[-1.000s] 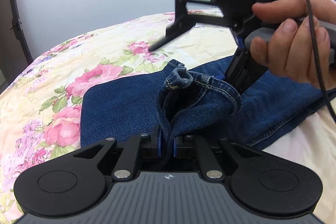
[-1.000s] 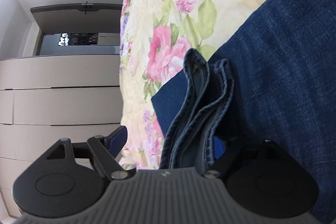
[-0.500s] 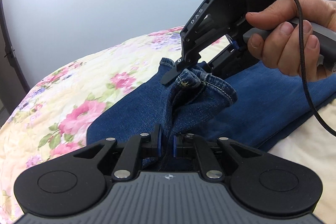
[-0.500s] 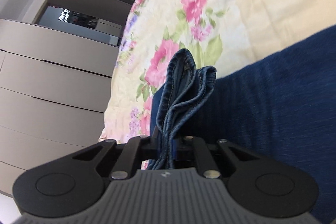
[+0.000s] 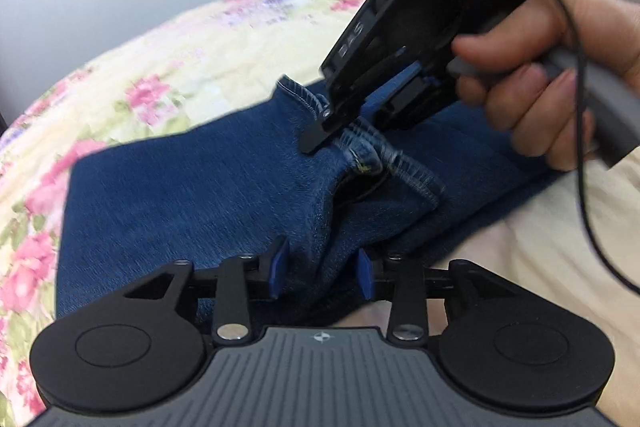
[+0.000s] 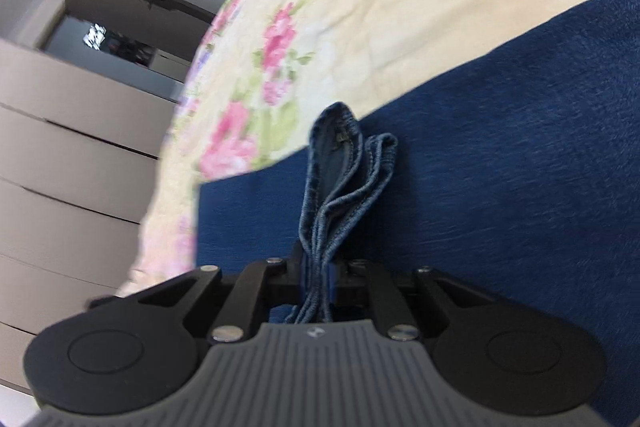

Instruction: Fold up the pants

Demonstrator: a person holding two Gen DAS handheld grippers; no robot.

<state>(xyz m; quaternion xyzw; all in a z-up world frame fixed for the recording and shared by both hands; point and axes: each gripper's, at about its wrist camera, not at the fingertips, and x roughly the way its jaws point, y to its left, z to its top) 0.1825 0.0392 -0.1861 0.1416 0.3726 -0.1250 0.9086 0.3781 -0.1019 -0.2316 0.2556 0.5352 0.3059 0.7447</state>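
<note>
Dark blue jeans (image 5: 180, 203) lie folded on a floral bedspread (image 5: 152, 67). My left gripper (image 5: 320, 273) has its blue pads parted, with a bunched fold of the hem end still lying between them. My right gripper (image 6: 320, 279) is shut on the stitched hem (image 6: 344, 163) of the jeans (image 6: 500, 155). It also shows in the left wrist view (image 5: 348, 131), held by a hand, pinching the hem over the folded cloth.
The bedspread (image 6: 360, 7) runs to the bed's edge at the left. Beyond it stands a grey chest of drawers (image 6: 60, 155) with a dark mirror above. A black cable (image 5: 580, 147) hangs from the right gripper. A plain wall rises behind the bed.
My left gripper has opened; its pads were shut on the fold before. The right gripper closed on the hem and moved down and toward me over the folded jeans.
</note>
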